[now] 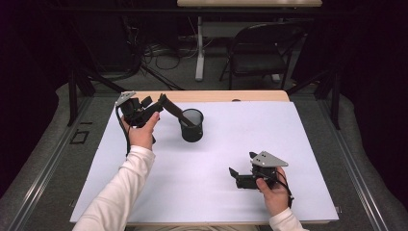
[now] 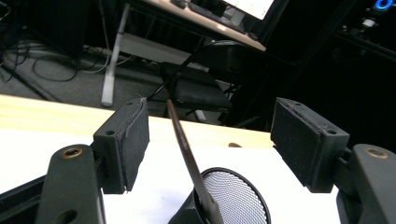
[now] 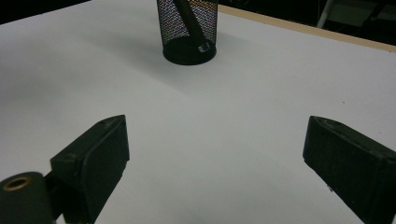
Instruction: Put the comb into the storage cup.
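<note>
Nearest, the right hand-held gripper (image 1: 240,179) rests on the white surface (image 1: 216,192), jaws wide and empty. Farther off, the left hand-held gripper (image 1: 156,103) stands released around a dark pen (image 2: 184,149) that leans in the mesh cup (image 1: 192,125) — a careless pull back could snag the pen and tip the light cup over.

Dark pen (image 2: 187,151) aslant in mesh cup (image 1: 192,125)

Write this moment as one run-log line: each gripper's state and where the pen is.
left gripper: open, pen between fingers, untouched | pen: leaning in mesh cup | right gripper: open, empty, resting on table
</note>
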